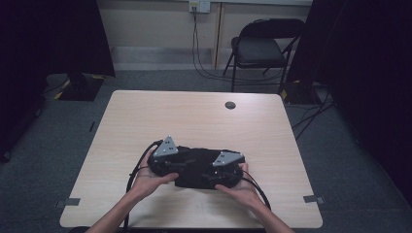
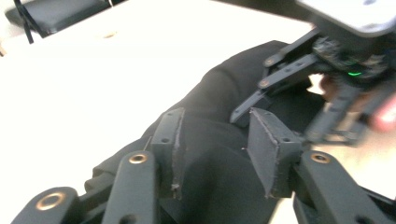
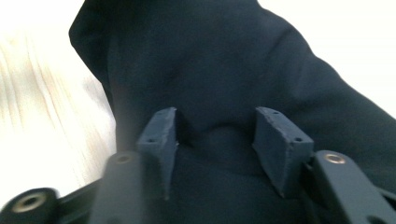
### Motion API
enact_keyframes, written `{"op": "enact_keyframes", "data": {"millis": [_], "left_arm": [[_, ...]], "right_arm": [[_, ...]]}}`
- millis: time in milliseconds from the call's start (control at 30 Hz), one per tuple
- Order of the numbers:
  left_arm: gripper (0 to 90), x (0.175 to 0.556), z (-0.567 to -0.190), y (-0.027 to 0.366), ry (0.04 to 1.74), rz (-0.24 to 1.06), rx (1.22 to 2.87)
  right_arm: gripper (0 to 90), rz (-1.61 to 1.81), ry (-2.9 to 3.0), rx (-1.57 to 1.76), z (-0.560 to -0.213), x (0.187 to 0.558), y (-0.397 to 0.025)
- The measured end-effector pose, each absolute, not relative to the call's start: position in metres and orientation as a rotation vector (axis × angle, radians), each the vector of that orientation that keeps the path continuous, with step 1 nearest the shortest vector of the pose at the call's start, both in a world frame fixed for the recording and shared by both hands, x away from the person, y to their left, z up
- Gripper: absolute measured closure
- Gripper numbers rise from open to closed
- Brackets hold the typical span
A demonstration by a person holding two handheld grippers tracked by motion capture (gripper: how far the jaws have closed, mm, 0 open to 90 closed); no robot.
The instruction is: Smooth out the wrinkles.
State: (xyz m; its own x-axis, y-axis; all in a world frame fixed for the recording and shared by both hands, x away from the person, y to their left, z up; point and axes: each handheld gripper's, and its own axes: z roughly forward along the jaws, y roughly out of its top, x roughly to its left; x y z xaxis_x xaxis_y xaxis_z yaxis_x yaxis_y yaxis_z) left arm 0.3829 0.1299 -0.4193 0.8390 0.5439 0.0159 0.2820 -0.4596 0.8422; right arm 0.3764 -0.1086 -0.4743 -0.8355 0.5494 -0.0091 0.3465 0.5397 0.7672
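Black cloth (image 1: 194,170) near table (image 1: 194,116) front edge, both tools (image 1: 171,162) (image 1: 223,171) gaping, far half bare.

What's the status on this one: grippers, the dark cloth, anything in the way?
Left gripper open, jaws astride the dark cloth. Right gripper open, pressed into the same cloth. Cloth bunched near the table front edge. Nothing else on the tabletop.
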Motion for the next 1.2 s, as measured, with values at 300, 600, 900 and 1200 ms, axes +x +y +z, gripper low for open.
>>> {"op": "enact_keyframes", "data": {"millis": [300, 600, 900, 1200], "left_arm": [[46.9, 0.396, -0.456, 0.138, 0.656, 0.309, 2.220], [46.7, 0.395, -0.469, 0.134, 0.663, 0.296, 2.227], [47.3, 0.410, -0.479, 0.144, 0.752, 0.336, 2.179], [44.6, 0.415, -0.476, 0.158, 0.832, 0.317, 2.135]], "right_arm": [[35.5, 1.214, 2.415, 0.867, -0.461, 0.378, -0.135], [31.8, 1.110, 2.369, 0.968, -0.481, 0.397, -0.146], [31.9, 1.166, 2.318, 0.947, -0.494, 0.420, -0.134], [29.8, 1.197, 2.360, 0.935, -0.489, 0.444, -0.121]]}}
